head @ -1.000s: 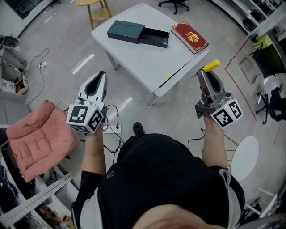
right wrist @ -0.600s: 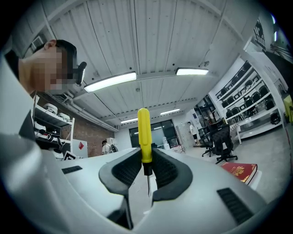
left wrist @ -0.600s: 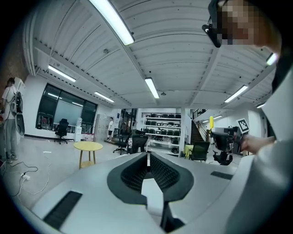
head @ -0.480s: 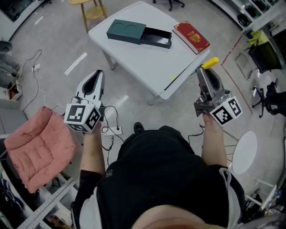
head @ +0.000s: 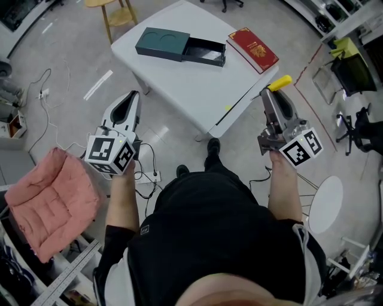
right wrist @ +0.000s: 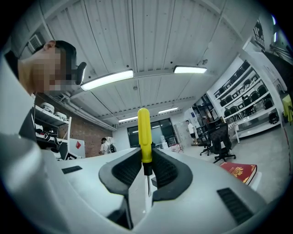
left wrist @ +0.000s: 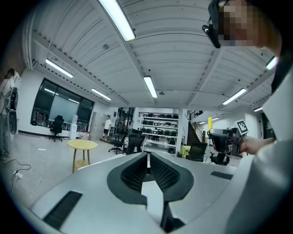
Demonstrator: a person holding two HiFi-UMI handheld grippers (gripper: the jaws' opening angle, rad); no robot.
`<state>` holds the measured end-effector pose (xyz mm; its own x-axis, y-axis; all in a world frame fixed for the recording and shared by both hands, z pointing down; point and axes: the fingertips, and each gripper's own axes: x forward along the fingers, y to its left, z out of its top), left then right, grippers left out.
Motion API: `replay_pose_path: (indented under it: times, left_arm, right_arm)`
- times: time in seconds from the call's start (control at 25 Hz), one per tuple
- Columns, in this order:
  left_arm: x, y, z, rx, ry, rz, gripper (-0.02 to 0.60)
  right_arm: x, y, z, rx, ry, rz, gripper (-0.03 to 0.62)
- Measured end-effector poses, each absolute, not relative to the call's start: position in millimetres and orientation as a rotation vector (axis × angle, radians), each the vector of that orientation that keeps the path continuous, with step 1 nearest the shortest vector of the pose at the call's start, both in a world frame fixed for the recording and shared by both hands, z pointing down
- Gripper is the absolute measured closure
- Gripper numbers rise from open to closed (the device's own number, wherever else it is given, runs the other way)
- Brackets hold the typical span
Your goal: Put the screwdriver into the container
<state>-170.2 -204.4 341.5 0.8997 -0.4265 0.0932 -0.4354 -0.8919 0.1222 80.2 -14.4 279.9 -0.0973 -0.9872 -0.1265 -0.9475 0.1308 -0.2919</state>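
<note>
A yellow-handled screwdriver (head: 280, 84) stands up between the jaws of my right gripper (head: 272, 100), which is shut on it beside the table's near right corner. In the right gripper view the screwdriver (right wrist: 144, 130) points handle-first away from the camera, its thin blade down between the pads. The container (head: 179, 46), a dark green box with its drawer pulled open to the right, lies on the far part of the white table (head: 191, 83). My left gripper (head: 129, 105) hovers over the floor left of the table, shut with nothing in it (left wrist: 147, 157).
A red book (head: 254, 49) lies on the table right of the container, also in the right gripper view (right wrist: 239, 172). A pink cushion (head: 42, 197) is at the lower left, a wooden stool (head: 111, 9) behind the table, a power strip and cables (head: 149, 173) on the floor.
The person has stepped toward the table; a foot now shows near its front corner. Both grippers hold the same pose, the right one still gripping the screwdriver.
</note>
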Motion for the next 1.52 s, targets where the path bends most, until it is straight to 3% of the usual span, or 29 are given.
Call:
replay_pose_path:
  times: [0.84, 1.52]
  left_arm:
    - [-28, -256, 332, 2.876, -0.887, 0.196, 0.549]
    - [-14, -250, 347, 2.755, -1.105, 0.241, 0.549]
  right_arm:
    - [248, -118, 294, -1.683, 2.244, -0.269, 0.508]
    - [281, -150, 324, -1.548, 2.374, -0.404, 0.508]
